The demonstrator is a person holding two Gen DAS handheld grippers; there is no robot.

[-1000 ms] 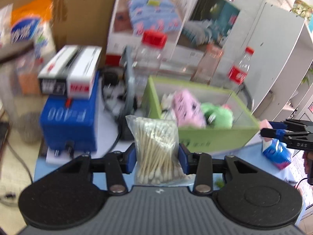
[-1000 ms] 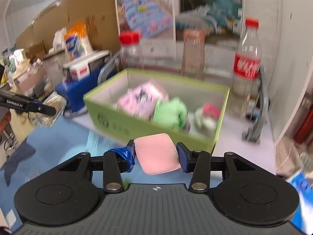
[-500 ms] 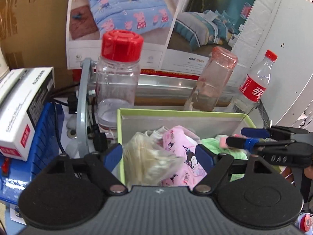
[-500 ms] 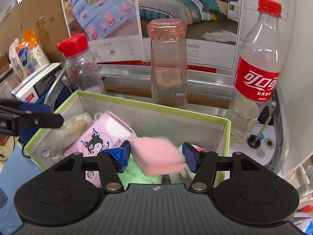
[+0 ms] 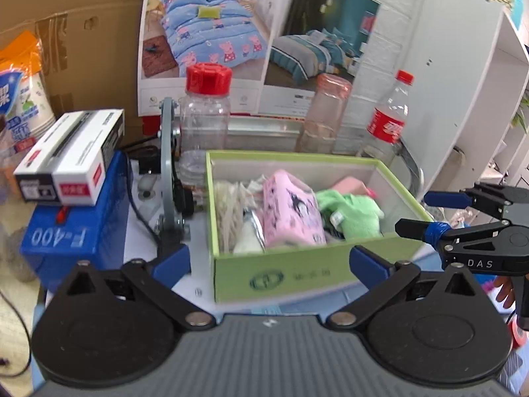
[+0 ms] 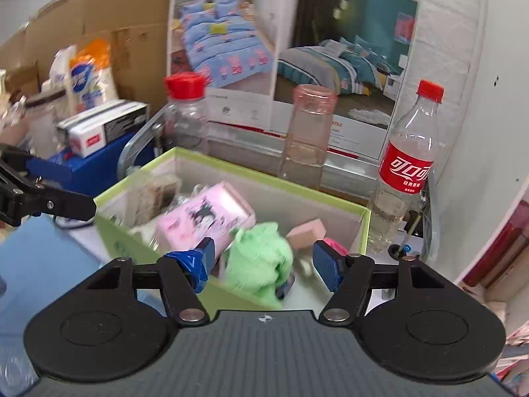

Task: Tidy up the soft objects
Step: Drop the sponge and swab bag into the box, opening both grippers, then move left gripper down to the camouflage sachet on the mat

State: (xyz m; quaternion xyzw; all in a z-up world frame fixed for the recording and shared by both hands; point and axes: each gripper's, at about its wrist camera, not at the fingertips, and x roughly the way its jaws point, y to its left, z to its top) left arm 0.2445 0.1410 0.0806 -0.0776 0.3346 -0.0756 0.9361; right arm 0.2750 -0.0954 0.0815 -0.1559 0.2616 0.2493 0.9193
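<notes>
Right now both tongs are released: left gripper [image 5: 269, 261] has just been opening and stands spread wide with nothing between its pads, near wall of the green box [image 5: 297, 274] just ahead of it. Right gripper [image 6: 263, 256] has also just been opening, about half spread, empty, hanging over the box's near right corner.

Soft things sit inside the box: cotton swab bag [image 5: 228, 211] at the left end, pink tissue pack [image 5: 291, 211] leaning mid-box, green plush cloth [image 6: 261, 258] just past the right pads, pink sponge [image 6: 305, 231] toward the far right corner.

Risks, as I judge them:
- right pads hang close over the green cloth; a low pull-out could snag it and drag it over the rim.
- sponge rests tilted on other items, so a knock to the box could shift it.
- left fingers flank the near wall; a forward nudge would shove the light box back.
- behind it stand a red-capped jar [image 5: 206, 112], pink bottle [image 6: 309, 135] and cola bottle [image 6: 406, 165], all close to the far wall; a pushed box could tip them.
</notes>
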